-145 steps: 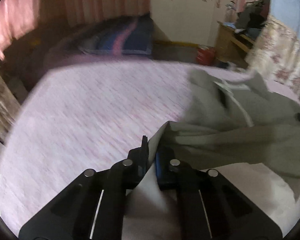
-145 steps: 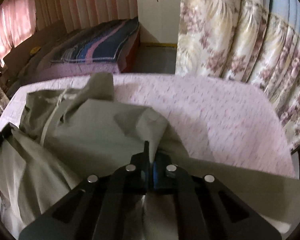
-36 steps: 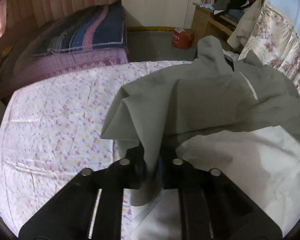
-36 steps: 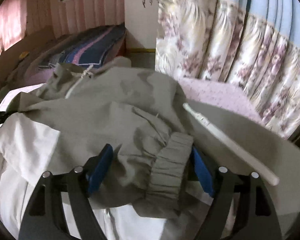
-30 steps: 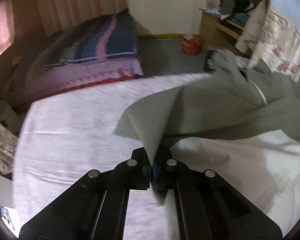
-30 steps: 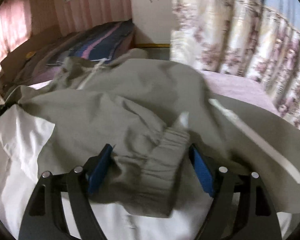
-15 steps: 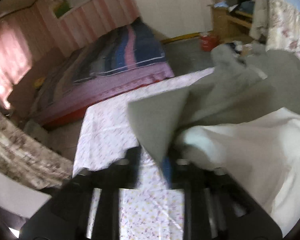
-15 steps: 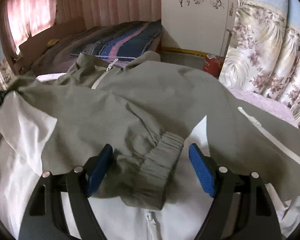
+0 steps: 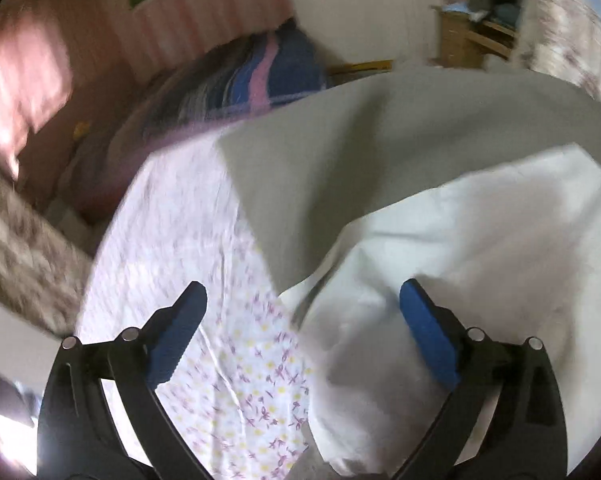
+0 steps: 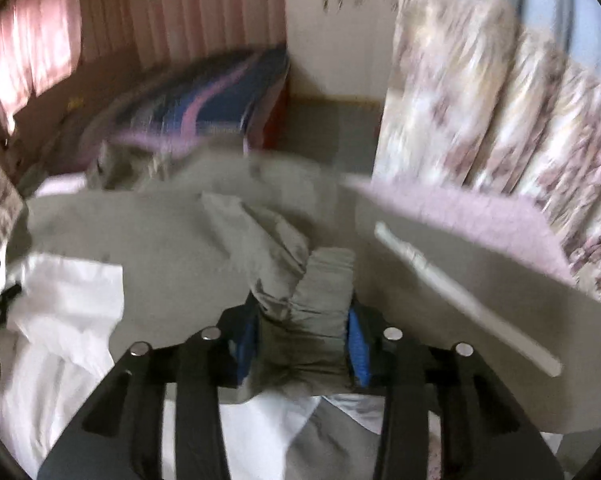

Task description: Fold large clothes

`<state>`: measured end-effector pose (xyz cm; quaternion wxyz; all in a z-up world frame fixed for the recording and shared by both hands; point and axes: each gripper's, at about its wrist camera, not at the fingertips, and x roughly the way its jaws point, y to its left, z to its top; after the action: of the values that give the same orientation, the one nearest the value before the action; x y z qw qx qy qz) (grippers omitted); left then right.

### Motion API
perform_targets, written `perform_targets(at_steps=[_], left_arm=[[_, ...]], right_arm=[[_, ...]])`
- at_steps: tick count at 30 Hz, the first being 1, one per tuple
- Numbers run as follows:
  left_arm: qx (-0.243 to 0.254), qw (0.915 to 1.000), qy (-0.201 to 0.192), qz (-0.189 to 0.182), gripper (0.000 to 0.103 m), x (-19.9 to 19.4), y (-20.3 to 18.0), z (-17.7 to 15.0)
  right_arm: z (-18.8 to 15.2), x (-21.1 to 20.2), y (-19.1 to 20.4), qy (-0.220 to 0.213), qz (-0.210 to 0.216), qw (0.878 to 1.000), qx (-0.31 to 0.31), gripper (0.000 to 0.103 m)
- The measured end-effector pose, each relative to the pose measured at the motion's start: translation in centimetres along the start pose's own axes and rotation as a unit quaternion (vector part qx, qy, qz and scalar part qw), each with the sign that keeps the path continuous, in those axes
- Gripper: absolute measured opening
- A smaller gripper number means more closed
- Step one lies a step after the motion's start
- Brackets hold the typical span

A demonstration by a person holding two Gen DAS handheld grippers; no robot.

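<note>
A large grey jacket [image 9: 380, 152] with a white lining [image 9: 480, 240] lies spread on a floral sheet [image 9: 188, 220]. My left gripper [image 9: 302, 292] hovers over the jacket's left edge, its jaws opening wide. Only the lining's edge and bare sheet lie between them, and neither pad touches cloth. In the right wrist view the jacket's elastic sleeve cuff [image 10: 320, 292] is bunched between the blue pads. My right gripper [image 10: 304, 320] is closing on it, with both pads against the cuff. A white zipper [image 10: 460, 292] runs along the jacket's right flap. Both views are blurred.
A bed with a striped blue and pink blanket [image 9: 260, 76] stands beyond the sheet's far edge. Floral curtains [image 10: 500, 120] hang close on the right. A wooden desk [image 9: 472, 44] piled with things is at the back right.
My left gripper let go of the grey jacket corner and its jaws swung wide; the corner now lies on the sheet. My right jaws closed in onto the sleeve cuff.
</note>
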<state>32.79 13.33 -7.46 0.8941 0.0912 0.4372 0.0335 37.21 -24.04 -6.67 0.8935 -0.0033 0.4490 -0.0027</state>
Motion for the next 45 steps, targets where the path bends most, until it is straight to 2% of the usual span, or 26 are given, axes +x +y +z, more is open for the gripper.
perform_targets(at_steps=[1,3,7,9,11,14,20,24,29,31,34,37,41,42,43,44,45], left_arm=[[-0.023,0.9997,0.006,-0.002,0.098,0.5,0.9,-0.3],[-0.029,0.9996,-0.002,0.002,0.098,0.3,1.6,-0.7],[0.012,0.9995,-0.025,0.018,0.097,-1.3,1.4,-1.4],[0.012,0.9995,-0.027,0.011,0.097,-2.0,1.6,-2.0],[0.009,0.9995,-0.029,0.004,0.096,-2.9,1.7,-3.0],[0.014,0.9993,-0.035,-0.001,0.096,-4.8,1.3,-3.8],[-0.029,0.9962,-0.080,-0.017,0.098,-12.2,0.1,-5.9],[-0.068,0.9914,-0.110,-0.017,0.100,-17.0,-0.8,-7.9],[-0.115,0.9844,-0.131,-0.025,0.100,-21.6,-2.0,-12.4],[-0.131,0.9822,-0.132,-0.025,0.100,-22.7,-2.3,-14.1],[-0.134,0.9817,-0.132,-0.025,0.100,-23.2,-2.7,-15.6],[-0.124,0.9836,-0.127,-0.031,0.100,-23.5,-3.3,-16.1],[-0.115,0.9840,-0.130,-0.042,0.100,-24.0,-4.1,-16.0],[-0.111,0.9840,-0.132,-0.045,0.100,-24.2,-4.3,-16.0],[-0.107,0.9843,-0.133,-0.045,0.100,-24.3,-4.5,-15.9],[-0.103,0.9845,-0.134,-0.046,0.100,-24.4,-4.8,-15.8],[-0.099,0.9845,-0.136,-0.047,0.100,-24.6,-5.0,-15.7]], right_arm=[[-0.4,0.4,-0.2,0.001,-0.009,1.000,-0.008,0.061],[-1.1,0.7,-0.8,-0.003,-0.006,1.000,-0.001,0.069],[-2.3,-0.3,-0.8,-0.008,0.001,1.000,0.008,0.071],[-3.0,-1.6,-0.7,-0.015,0.000,1.000,0.001,0.073],[-4.0,-3.4,-0.6,-0.028,-0.002,1.000,-0.001,0.081],[-5.7,-6.6,-1.2,-0.052,0.003,0.999,0.003,0.084],[-10.1,-13.9,-2.6,-0.094,0.007,0.996,0.004,0.089],[-13.9,-19.3,-4.9,-0.122,-0.027,0.992,0.015,0.093],[-19.1,-23.4,-9.9,-0.114,-0.103,0.986,0.058,0.095],[-20.8,-24.0,-11.5,-0.109,-0.120,0.983,0.084,0.095],[-22.2,-23.5,-13.5,-0.097,-0.122,0.981,0.116,0.095],[-22.9,-22.1,-15.0,-0.082,-0.104,0.980,0.149,0.095],[-23.3,-20.3,-15.4,-0.069,-0.053,0.982,0.168,0.094],[-23.3,-19.8,-15.3,-0.065,-0.046,0.983,0.167,0.087],[-23.2,-19.4,-15.1,-0.060,-0.040,0.984,0.165,0.057],[-23.2,-19.0,-15.0,-0.053,-0.026,0.984,0.167,0.036],[-23.2,-18.7,-15.1,-0.048,-0.016,0.983,0.175,0.011]])
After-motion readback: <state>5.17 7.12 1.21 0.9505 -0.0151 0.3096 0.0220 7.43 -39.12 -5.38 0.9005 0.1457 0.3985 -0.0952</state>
